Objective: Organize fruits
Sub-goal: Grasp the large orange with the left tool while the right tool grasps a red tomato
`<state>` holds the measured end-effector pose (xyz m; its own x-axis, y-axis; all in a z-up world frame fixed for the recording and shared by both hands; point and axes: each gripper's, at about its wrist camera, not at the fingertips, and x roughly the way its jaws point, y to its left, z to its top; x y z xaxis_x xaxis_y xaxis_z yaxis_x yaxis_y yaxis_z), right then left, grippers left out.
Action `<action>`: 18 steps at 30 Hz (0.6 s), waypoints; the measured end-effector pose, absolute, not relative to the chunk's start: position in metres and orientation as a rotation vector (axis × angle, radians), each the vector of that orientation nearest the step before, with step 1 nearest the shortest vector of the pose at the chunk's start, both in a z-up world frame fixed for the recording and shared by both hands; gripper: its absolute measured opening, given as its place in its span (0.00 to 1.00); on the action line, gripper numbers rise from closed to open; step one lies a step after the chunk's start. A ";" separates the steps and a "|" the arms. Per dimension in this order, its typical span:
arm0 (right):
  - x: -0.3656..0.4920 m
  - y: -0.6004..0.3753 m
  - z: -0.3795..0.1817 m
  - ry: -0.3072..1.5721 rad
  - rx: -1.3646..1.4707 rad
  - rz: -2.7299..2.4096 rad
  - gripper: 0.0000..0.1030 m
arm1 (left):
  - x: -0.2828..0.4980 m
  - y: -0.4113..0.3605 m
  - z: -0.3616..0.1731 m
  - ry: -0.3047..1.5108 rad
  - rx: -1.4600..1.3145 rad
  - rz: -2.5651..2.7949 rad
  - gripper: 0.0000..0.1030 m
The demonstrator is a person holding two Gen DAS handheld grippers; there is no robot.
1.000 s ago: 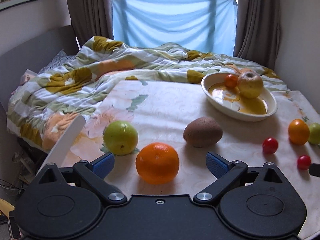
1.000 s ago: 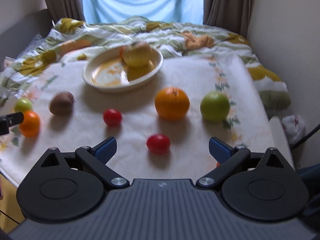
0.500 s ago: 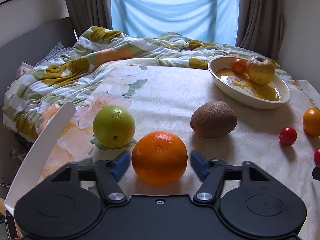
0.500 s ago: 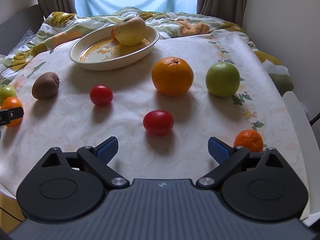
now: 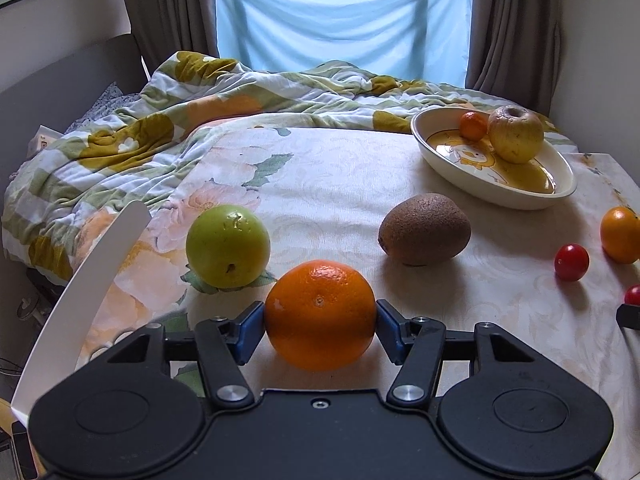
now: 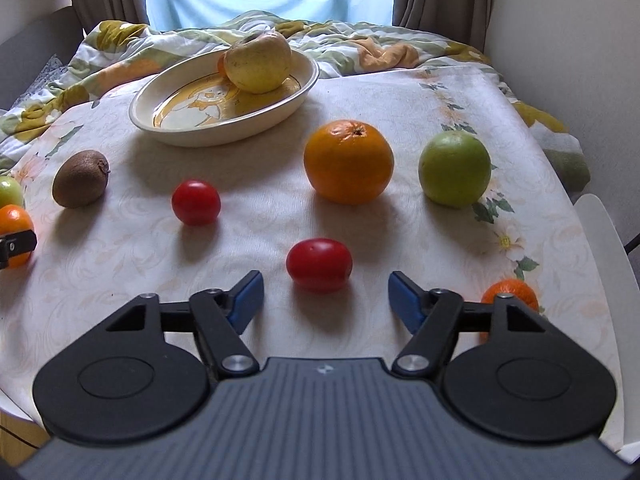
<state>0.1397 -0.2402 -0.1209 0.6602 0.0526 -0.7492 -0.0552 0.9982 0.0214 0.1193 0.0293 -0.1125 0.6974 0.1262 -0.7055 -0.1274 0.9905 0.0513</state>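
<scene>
Done: we are seeing only a yellow apple (image 5: 516, 134) and small orange (image 5: 473, 125) sitting in the far dish (image 5: 452, 168).
Left claw (image 5: 320, 326): we are clenching a large orange (image 5: 320, 314).
Right claw (image 6: 326, 300): just been closing, released around a red tomato (image 6: 319, 265).
Left: other fruits are lying loose on the surface (image 6: 260, 240).

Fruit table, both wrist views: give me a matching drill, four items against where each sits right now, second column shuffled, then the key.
Items
1. yellow apple
2. big orange
3. oval red tomato
4. kiwi

Places
A. loose on the tablecloth, near the dish
B. between the right claw's open pads, untouched
C. in the dish
D. pinched by the left claw

Pairs: 1-C, 2-D, 3-B, 4-A
</scene>
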 end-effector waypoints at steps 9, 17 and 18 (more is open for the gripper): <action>0.144 -0.232 -0.120 0.827 -0.030 0.084 0.49 | 0.112 0.027 -0.111 0.798 -0.003 0.143 0.61; 0.141 -0.234 -0.107 0.826 -0.013 0.105 0.49 | 0.106 0.022 -0.096 0.802 -0.002 0.132 0.61; 0.140 -0.233 -0.103 0.822 -0.015 0.108 0.49 | 0.106 0.021 -0.092 0.800 -0.003 0.129 0.61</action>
